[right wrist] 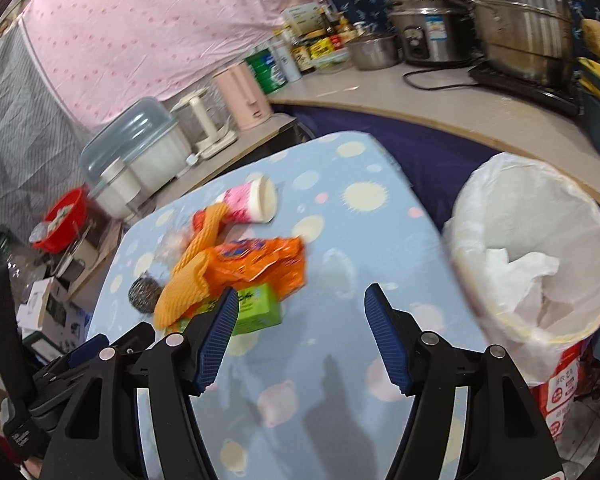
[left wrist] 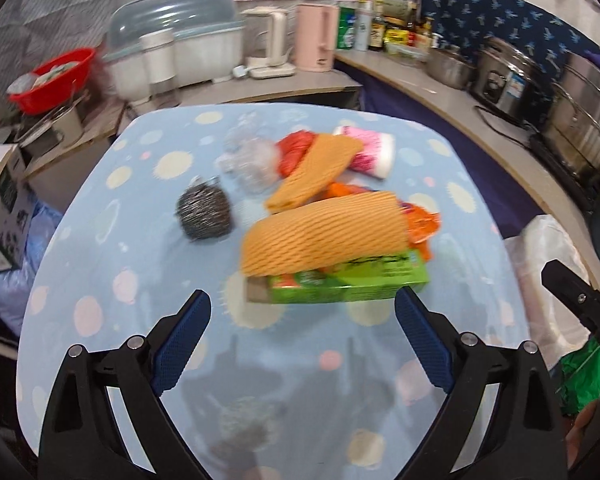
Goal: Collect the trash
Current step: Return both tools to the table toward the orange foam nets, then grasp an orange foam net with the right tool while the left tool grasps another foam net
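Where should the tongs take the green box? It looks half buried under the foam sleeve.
Grip the green box across its narrow height at the bare right end, coming from the near edge: the foam sleeve covers its top left.

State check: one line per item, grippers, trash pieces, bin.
left gripper: open, nothing between its fingers
right gripper: open, empty
green box: lying flat, end flap open, under the foam net
foam net: lying on the box
pink cup: tipped on its side
steel scourer: loose on the table
bin: lined, upright, paper inside
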Motion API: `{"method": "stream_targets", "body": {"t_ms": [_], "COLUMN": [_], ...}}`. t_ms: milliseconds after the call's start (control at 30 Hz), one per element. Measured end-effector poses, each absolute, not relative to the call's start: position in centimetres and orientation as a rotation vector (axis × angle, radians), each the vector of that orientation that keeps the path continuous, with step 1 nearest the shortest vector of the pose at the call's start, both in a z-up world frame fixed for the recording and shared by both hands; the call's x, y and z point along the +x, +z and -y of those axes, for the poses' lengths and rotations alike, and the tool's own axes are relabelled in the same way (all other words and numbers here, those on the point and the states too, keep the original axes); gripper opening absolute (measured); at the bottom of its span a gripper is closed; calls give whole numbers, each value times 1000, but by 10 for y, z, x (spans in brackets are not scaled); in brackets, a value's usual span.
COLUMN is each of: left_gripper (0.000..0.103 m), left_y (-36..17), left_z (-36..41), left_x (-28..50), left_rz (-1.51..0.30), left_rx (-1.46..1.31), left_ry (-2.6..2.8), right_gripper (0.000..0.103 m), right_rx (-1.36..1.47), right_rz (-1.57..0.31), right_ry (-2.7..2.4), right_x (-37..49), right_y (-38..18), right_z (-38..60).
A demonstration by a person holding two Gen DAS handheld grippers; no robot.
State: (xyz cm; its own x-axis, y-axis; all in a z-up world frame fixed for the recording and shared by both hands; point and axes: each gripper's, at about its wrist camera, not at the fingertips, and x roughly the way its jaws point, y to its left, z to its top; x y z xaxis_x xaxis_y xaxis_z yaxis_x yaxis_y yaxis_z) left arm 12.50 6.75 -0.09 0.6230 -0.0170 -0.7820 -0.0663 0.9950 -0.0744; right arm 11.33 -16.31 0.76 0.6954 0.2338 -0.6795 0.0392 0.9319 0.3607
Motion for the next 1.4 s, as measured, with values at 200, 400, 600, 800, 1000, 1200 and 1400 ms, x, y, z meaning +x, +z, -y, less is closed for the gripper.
{"method": "stream_targets", "body": {"t_ms": [200,400,600,800,1000,1200,1400], "left_gripper": [89,89,89,89,89,89,89], "left_y": [-16,-22,-25,-28,-26,-19,-22], "left_z": [-107,-133,-145,-149,-141,-117,-81], "left_x": [126,134,144,157,172,193,213], "left_rz": [-931,-942,-945,-949,-939,-921,-948], "left_rx": [-138,-165,-171,-176,-165,-144,-140], "left_ry": [103,139,144,132,100,39,-67], "right_gripper": [63,63,64,37,13,11,10], "right_rx": [338,346,381,366,341,369,404], "right_rz": [-843,-863,-904,-946,-894,-852,-865], "right_ry": [189,227,254,302,292,225,224], "right_x": [132,160,192,204,188,169,151], "right_y": [-6,-18,-32,-44,-32,-17,-16], "right_z": [120,90,73,58,69,106,135]}}
